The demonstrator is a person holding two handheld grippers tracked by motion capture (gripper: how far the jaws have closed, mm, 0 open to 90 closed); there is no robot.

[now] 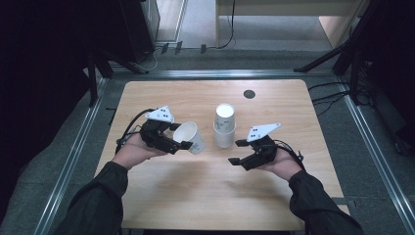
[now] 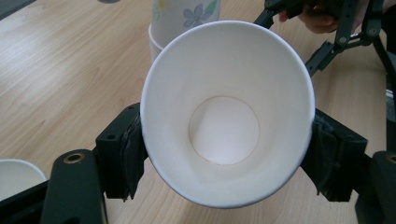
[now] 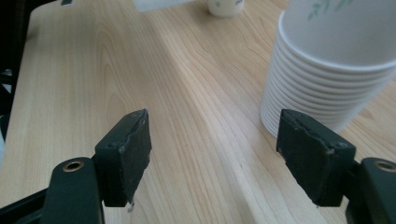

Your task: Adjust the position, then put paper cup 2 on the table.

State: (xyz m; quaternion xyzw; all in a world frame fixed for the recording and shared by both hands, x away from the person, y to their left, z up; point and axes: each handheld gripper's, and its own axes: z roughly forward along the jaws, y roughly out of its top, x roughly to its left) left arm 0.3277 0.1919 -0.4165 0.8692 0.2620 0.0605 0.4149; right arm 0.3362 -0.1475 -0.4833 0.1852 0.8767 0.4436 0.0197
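A white paper cup (image 1: pixel 192 137) lies on its side in the air, mouth toward the person, with my left gripper (image 1: pixel 181 136) shut on it. In the left gripper view the cup (image 2: pixel 226 93) shows its empty inside, and my left gripper (image 2: pixel 229 156) squeezes its wall from both sides. A stack of flower-printed paper cups (image 1: pixel 224 126) stands upright at the table's middle. My right gripper (image 1: pixel 235 152) hovers open just right of the stack. In the right gripper view my right gripper (image 3: pixel 215 154) has nothing between its pads, and the stack (image 3: pixel 327 79) rises at the right.
The wooden table (image 1: pixel 205 196) has a dark round hole (image 1: pixel 249 94) near its far edge. Another white cup rim (image 2: pixel 14 177) sits low beside the left jaw, and a small printed cup (image 3: pixel 225 7) stands far off. Metal rails and dark stands surround the table.
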